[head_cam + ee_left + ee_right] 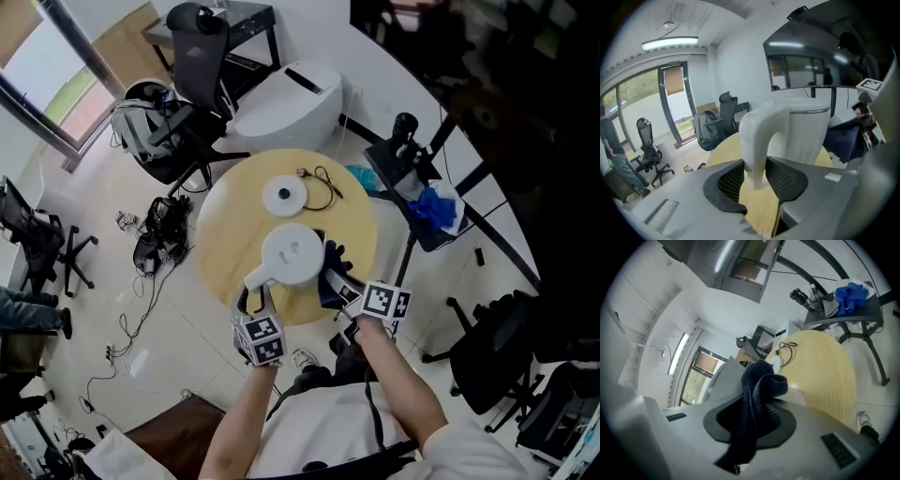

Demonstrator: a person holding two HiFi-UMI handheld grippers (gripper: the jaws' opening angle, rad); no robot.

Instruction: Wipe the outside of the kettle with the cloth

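Round wood table (pixel 220 211). White kettle (pixel 292 251) over near edge, well apart from base (pixel 284 196) further back. Left gripper (pixel 755 180): jaws partly apart, pads clamped on lower end of kettle handle (pixel 757 136); kettle body just beyond fingertips. Right gripper (pixel 752 420): jaws closed on dark blue cloth (pixel 757 394); bunched fold sticks out past fingertips, tail hangs behind. Cloth just beside kettle's right side; contact unclear.

White kettle (pixel 292 253) stands upright, dark blue cloth (pixel 755 399) bunched beside it
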